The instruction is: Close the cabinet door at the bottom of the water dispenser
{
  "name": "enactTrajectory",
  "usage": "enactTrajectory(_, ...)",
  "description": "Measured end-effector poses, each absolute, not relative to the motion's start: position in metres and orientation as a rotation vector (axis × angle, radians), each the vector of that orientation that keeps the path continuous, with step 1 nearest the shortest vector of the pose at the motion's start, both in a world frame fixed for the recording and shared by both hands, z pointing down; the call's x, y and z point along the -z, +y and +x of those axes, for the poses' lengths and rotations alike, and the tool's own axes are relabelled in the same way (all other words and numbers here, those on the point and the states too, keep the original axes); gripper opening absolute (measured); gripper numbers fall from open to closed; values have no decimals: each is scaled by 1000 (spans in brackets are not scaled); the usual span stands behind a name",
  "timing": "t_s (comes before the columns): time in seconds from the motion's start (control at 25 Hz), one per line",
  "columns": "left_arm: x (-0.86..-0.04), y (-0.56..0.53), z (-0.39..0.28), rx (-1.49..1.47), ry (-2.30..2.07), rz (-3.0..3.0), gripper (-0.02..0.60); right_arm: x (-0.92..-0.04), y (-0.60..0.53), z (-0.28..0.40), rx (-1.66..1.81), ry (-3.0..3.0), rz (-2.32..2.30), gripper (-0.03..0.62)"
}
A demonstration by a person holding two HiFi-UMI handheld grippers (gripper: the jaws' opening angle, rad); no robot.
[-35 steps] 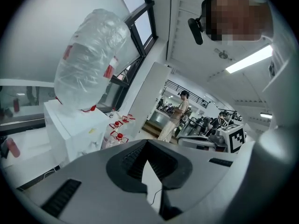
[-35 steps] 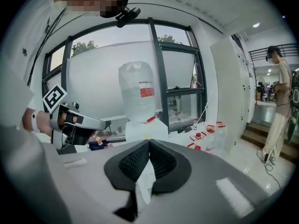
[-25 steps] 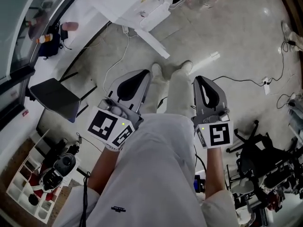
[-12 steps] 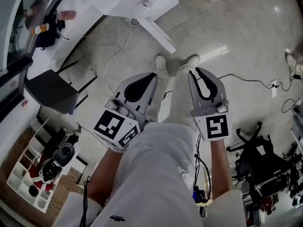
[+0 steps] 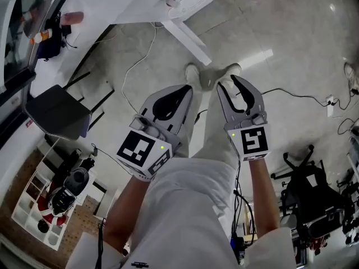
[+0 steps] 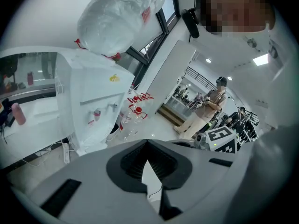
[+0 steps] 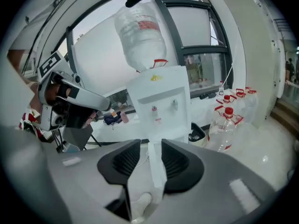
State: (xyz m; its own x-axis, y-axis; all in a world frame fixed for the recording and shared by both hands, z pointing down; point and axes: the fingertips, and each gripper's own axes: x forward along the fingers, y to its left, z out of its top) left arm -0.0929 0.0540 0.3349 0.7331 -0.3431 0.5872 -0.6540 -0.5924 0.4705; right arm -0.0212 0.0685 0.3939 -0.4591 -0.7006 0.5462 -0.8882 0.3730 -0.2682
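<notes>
The open cabinet door (image 7: pixel 155 165) juts edge-on from the foot of the water dispenser (image 7: pixel 159 104). It lies dead ahead of my right claw (image 7: pixel 149 143) and well apart from it. That claw's jaws have just been spreading, and nothing is gripped between them. My left claw (image 6: pixel 147 142), tips pressed together and empty, looks less squarely lined up.

We see pale glossy floor (image 5: pixel 291 32), with bright streak of reflected light on it. Black cord (image 5: pixel 291 96) trails across it at right. Black chair (image 5: pixel 53 112) stands at left, white cubby shelf (image 5: pixel 22 209) nearer us on same side, black swivel chair (image 5: pixel 305 170) at right. We note dark-framed window (image 7: pixel 201 29), plain white wall (image 6: pixel 42 17), lit ceiling panel (image 6: pixel 261 59), stairs (image 6: pixel 169 113) far back.
</notes>
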Motion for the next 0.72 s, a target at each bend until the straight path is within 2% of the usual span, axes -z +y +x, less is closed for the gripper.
enactTrajectory(0.2,-366,44,-95,-613,-741,2243,6,-439,70,-33,-823,-2278,1355,174)
enactTrajectory(0.72,-444,43,-107,-679,-731,2193,6,-526,68,-54,-751,-2221,1254,186)
